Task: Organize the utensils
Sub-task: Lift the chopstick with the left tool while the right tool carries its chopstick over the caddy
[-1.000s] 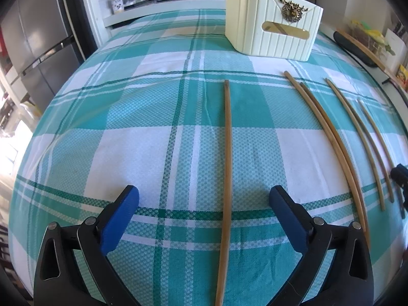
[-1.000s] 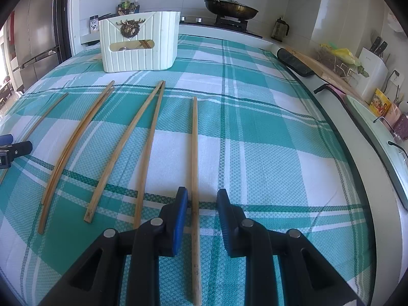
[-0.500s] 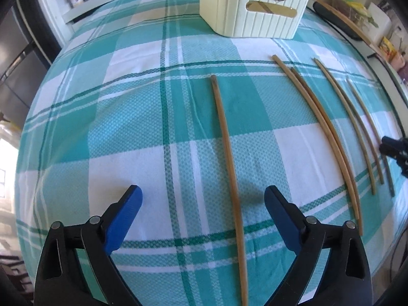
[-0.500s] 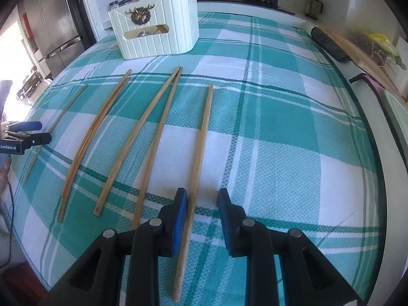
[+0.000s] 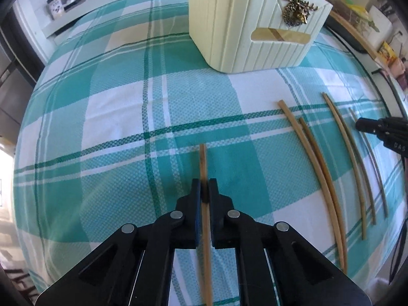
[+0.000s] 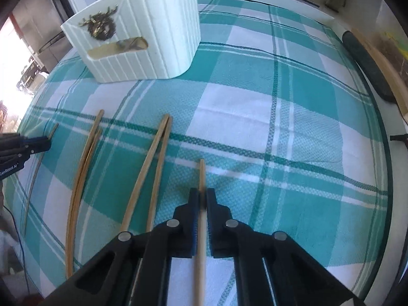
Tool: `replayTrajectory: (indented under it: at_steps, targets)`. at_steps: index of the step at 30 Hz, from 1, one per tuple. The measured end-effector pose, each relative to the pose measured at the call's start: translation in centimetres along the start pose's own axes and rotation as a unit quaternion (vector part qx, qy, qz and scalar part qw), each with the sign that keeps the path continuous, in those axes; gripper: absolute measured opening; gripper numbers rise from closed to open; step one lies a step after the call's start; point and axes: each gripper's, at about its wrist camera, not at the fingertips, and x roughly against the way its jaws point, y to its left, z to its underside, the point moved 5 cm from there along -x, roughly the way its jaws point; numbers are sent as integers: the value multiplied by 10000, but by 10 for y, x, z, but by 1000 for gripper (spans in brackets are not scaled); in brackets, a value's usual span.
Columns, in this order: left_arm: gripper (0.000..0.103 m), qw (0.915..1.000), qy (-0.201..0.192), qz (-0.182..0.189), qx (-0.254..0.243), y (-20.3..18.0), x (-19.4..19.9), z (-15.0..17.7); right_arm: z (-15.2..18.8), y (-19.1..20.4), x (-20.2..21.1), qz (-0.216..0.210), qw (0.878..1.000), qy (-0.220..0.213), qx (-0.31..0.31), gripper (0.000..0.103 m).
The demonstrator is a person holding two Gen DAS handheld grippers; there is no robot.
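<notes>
Since a second ago both claws have closed in: the left claw (image 5: 204, 187), wide apart then, is now clenched on the leftmost chopstick (image 5: 203, 160), and the right claw (image 6: 201, 196) is pinched tight on the rightmost chopstick (image 6: 201, 176), both nearer the holder. Each stick is held well up its length, so I'd expect the long tail to swing or twist in the pads and slip as it lifts. Between them four more chopsticks (image 5: 312, 153) lie in two pairs on the checked cloth of the surface (image 5: 114, 127), which a trailing tail could knock askew. Beyond, the cream ribbed holder (image 5: 229, 25) stands with nothing blocking the way; misjudge its rim and a tip will glance off.
</notes>
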Motion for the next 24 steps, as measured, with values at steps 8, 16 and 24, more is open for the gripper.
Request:
replayTrajectory:
  at_steps: [8,16,24]
  targets:
    - [4,9925,-1117,309,393,8,87,7,7,2,96,-466,9893,-1341,-336,6]
    - [4,9758,-2097,521,350,2,182,9,18,6,197,-611,9709,-2298,-280,6]
    - [3,9621,-2640,601,321,-5,229,-25,-8,26,250,-397,9500,-3097,-8,6]
